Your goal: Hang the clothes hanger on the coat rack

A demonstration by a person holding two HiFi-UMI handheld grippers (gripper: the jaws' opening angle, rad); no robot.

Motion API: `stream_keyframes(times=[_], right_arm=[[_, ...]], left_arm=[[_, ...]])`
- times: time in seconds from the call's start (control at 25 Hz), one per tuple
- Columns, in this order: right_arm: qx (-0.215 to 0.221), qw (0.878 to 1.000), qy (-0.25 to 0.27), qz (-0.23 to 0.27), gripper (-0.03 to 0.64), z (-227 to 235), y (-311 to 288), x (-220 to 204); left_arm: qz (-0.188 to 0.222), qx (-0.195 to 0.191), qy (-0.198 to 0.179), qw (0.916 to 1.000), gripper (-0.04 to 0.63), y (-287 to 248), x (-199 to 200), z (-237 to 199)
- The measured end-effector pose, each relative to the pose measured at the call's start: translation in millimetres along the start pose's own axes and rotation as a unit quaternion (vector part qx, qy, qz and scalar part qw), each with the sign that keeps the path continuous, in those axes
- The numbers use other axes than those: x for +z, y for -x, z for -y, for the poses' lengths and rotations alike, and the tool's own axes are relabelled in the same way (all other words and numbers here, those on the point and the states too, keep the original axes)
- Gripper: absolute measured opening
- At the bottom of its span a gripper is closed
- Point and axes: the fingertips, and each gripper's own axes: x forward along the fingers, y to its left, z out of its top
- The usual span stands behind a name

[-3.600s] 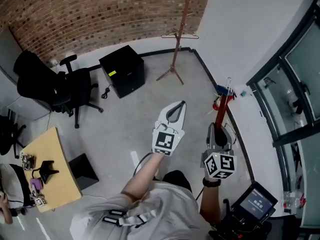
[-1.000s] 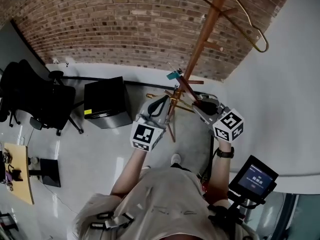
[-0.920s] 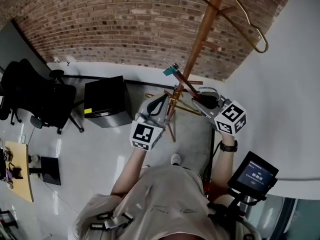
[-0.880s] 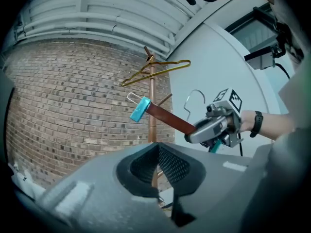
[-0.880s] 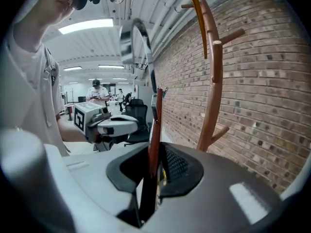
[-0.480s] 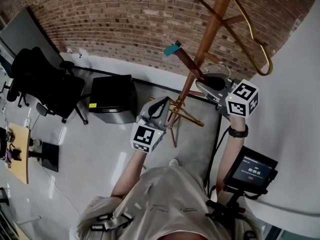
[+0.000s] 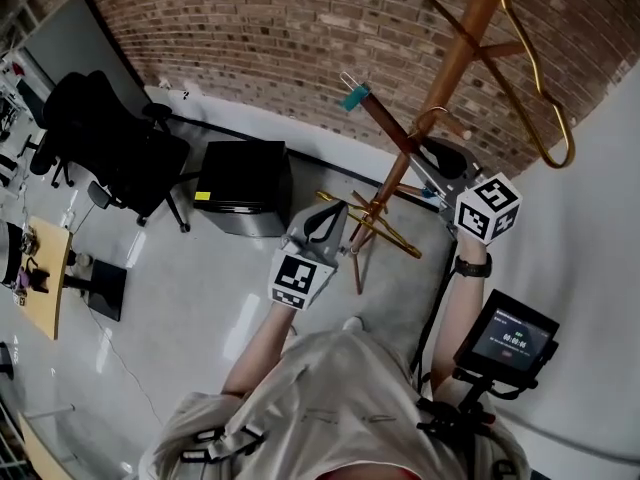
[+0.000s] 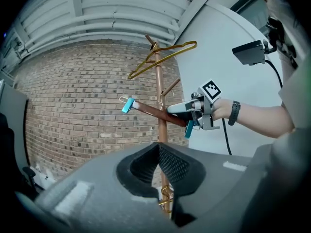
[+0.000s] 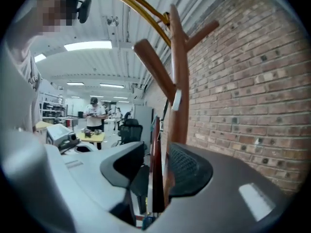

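While the right gripper [image 9: 156,171] eases open, the hanger [image 8: 151,110] stands between its jaws. A sliver of gap shows on either side of the dark red bar, so the pads are not pressing it.

- Hanger: up at the rack [image 8: 162,130], bar tilted and crossing in front of the pole. One end reaches out to the left in the left gripper view and carries a blue clip [image 8: 127,104]. The other end lies in the right gripper, with a second clip [image 8: 188,128] dangling just below.
- Its wire hook sits right at the pole. I cannot tell whether it bears on a peg.
- Left gripper [image 8: 159,152]: clenched, jaw tips together, nothing in them. It is held level and aimed at the pole, below the hanger. In the head view it sits left of the rack's foot.
- Also on the rack: a gold wire hanger [image 7: 543,86] at the very top, and a second gold one [image 7: 385,230] low near the base.
- Surroundings: brick wall [image 7: 280,38] behind the rack, black cabinet [image 7: 245,183] on the floor against it, office chair [image 7: 110,153] further left, worktop [image 7: 45,278] at the left edge. A small screen [image 7: 508,335] is beside the person's right arm.
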Motion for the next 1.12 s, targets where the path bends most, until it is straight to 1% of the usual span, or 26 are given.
stream_keyframes(times=[0.08, 0.16, 0.28, 0.32, 0.4, 0.48, 0.52, 0.64, 0.68, 0.72, 0.76, 0.84, 0.92, 0.96, 1.04, 1.08, 1.12], right_arm=[[-0.055, 0.998, 0.009, 0.02, 0.202, 13.3, 10.0, -0.1], [-0.095, 0.995, 0.008, 0.024, 0.204, 16.4, 23.1, -6.9], [-0.147, 0.988, -0.023, 0.044, 0.213, 1.0, 51.4, -15.6], [-0.164, 0.984, -0.036, 0.056, 0.21, -5.2, 62.0, -17.1], [-0.199, 0.976, -0.058, 0.069, 0.227, -15.6, 81.8, -22.8], [-0.23, 0.969, -0.074, 0.054, 0.195, -26.9, 97.9, -37.7], [-0.242, 0.966, -0.082, 0.042, 0.217, -34.7, 104.5, -47.0], [-0.263, 0.958, -0.108, 0.022, 0.204, -67.4, 121.1, -70.3], [-0.271, 0.955, -0.115, 0.02, 0.187, -80.5, 126.5, -76.5], [-0.281, 0.951, -0.125, 0.02, 0.187, -94.8, 132.6, -82.1], [-0.295, 0.945, -0.138, 0.025, 0.183, -110.2, 139.2, -86.8], [-0.322, 0.931, -0.169, 0.046, 0.139, -144.3, 151.3, -94.4], [-0.339, 0.92, -0.189, 0.051, 0.113, -177.6, 158.1, -105.5], [-0.35, 0.915, -0.193, 0.044, 0.088, -189.5, 160.9, -113.2], [-0.378, 0.903, -0.202, 0.029, 0.0, -201.8, 165.8, -128.9], [-0.388, 0.898, -0.206, 0.024, -0.002, -205.7, 166.9, -134.0], [-0.394, 0.896, -0.205, 0.025, -0.002, -209.5, 166.7, -134.7]], left_arm=[[-0.002, -0.003, 0.0, 1.0, 0.0, 0.5, -0.8, -3.2], [-0.005, -0.008, 0.003, 1.0, 0.0, 6.1, -3.9, -6.5], [-0.003, -0.024, 0.005, 0.9997, 0.0, 26.7, -5.6, -5.8], [-0.001, -0.032, 0.006, 0.9995, 0.0, 33.2, -4.9, -4.1], [0.002, -0.052, 0.008, 0.9986, 0.0, 42.7, -2.9, 0.8], [0.004, -0.073, 0.012, 0.9972, 0.0, 51.2, -2.4, 6.7], [0.004, -0.083, 0.015, 0.9964, 0.0, 56.0, -3.5, 9.6], [0.003, -0.111, 0.027, 0.9935, 0.0, 70.6, -10.0, 18.8], [0.003, -0.12, 0.029, 0.9923, 0.0, 75.3, -11.8, 22.5], [0.003, -0.13, 0.027, 0.9912, 0.0, 80.3, -12.7, 26.7], [0.005, -0.139, 0.021, 0.9901, 0.0, 86.3, -12.0, 31.5], [0.013, -0.156, 0.016, 0.9875, 0.0, 101.2, -6.1, 42.1], [0.023, -0.17, 0.024, 0.9849, 0.0, 115.5, -0.5, 53.0], [0.026, -0.173, 0.03, 0.9841, 0.0, 119.6, -0.2, 57.8], [0.026, -0.172, 0.042, 0.9838, 0.0, 123.3, -3.6, 65.3], [0.026, -0.167, 0.05, 0.9843, 0.0, 125.3, -5.9, 67.9], [0.027, -0.16, 0.057, 0.985, 0.0, 128.0, -7.5, 69.7]])
